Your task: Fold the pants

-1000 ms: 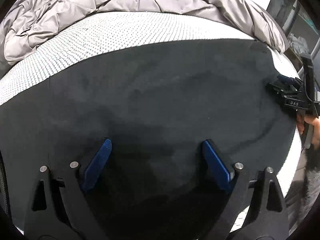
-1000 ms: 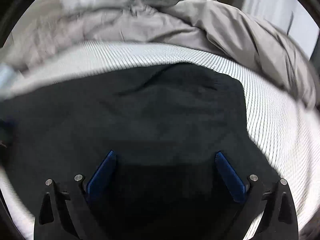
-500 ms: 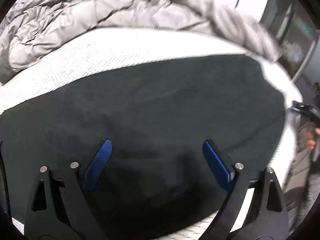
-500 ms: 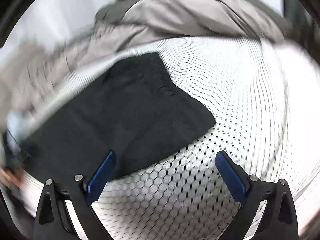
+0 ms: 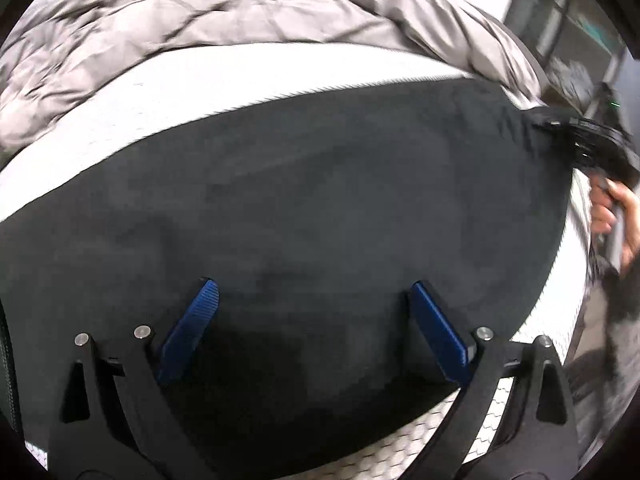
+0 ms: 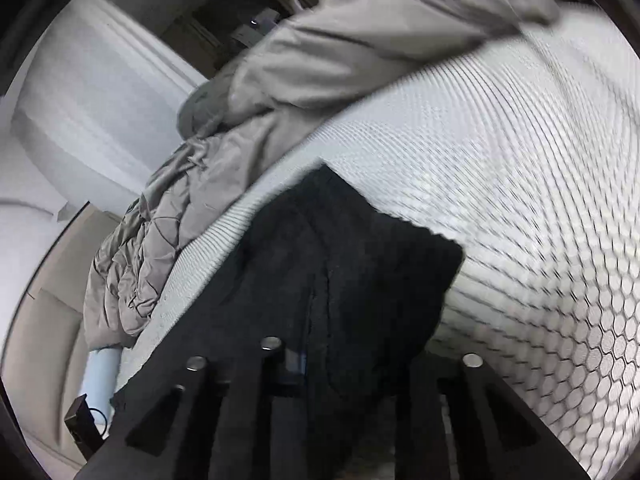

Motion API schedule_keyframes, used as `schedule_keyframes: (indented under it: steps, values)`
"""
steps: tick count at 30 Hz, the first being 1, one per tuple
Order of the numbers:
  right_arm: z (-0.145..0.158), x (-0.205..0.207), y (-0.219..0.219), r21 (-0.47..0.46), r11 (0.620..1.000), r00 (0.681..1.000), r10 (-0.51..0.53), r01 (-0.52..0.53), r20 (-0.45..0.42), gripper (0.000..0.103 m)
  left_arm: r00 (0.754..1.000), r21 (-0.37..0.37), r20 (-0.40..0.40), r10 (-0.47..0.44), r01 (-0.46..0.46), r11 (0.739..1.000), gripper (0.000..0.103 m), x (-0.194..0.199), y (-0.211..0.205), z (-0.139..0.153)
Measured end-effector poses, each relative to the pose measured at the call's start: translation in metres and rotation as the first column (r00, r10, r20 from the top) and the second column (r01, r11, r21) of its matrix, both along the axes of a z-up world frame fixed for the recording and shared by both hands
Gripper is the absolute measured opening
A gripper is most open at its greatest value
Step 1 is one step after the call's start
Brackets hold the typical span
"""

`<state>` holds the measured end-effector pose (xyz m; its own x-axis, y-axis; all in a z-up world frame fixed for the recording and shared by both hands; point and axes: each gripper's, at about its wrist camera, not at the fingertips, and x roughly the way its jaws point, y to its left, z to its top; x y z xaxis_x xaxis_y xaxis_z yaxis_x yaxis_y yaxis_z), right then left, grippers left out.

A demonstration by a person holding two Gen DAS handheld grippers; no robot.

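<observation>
The mattress (image 5: 280, 80), white with a honeycomb-patterned cover, is the largest thing in both views; from the left wrist it runs as a pale band from nine o'clock up toward one o'clock, and from the right wrist it fills everything from twelve down to five o'clock. A crumpled grey quilt (image 5: 200, 12) is bunched along its far side, at the top of the left view and from seven to one o'clock in the right view. The black pants (image 5: 320, 200) lie spread flat on the mattress and take up the middle of the left view, reaching from nine o'clock to about three o'clock; in the right view one end of them shows as a dark flap at the centre. The left gripper (image 5: 316, 332) hangs above the cloth at six o'clock, its blue pads spread wide with nothing between them. The right gripper (image 6: 320, 364) is closing its jaws, and a fold of the pants' edge sits bunched between them, pinched. In the left view that same gripper appears at two to three o'clock, at the pants' far end, with the person's hand (image 5: 616, 220) just below it.
</observation>
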<state>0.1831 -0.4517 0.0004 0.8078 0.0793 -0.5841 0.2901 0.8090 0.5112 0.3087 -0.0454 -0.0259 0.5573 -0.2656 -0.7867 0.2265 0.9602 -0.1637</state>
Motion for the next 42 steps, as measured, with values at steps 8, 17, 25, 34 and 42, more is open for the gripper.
schedule_keyframes:
  steps: [8, 17, 25, 34, 42]
  values:
    - [0.050, 0.051, 0.216, -0.140, 0.785, 0.787, 0.615, -0.604, 0.052, 0.049, 0.972, -0.126, 0.027, 0.232, -0.227, 0.966, 0.096, 0.000, 0.088, 0.012]
    - [0.044, 0.043, 0.227, -0.243, 0.710, 0.742, 0.666, -0.661, -0.073, 0.068, 0.979, -0.261, -0.008, 0.202, -0.197, 0.945, 0.082, 0.005, 0.110, 0.017]
    - [-0.026, 0.057, 0.175, -0.291, 0.780, 0.822, 0.455, -0.554, -0.343, 0.066, 0.984, -0.442, -0.176, 0.009, -0.087, 0.893, 0.070, 0.038, 0.055, -0.018]
    - [-0.037, 0.060, 0.181, -0.300, 0.753, 0.802, 0.485, -0.585, -0.348, 0.069, 0.981, -0.500, -0.188, 0.041, -0.131, 0.856, 0.017, 0.056, 0.042, -0.028]
    - [-0.026, 0.076, 0.193, -0.269, 0.778, 0.816, 0.487, -0.567, -0.312, 0.069, 0.997, -0.477, -0.006, 0.075, -0.069, 0.876, 0.007, 0.030, 0.065, 0.031]
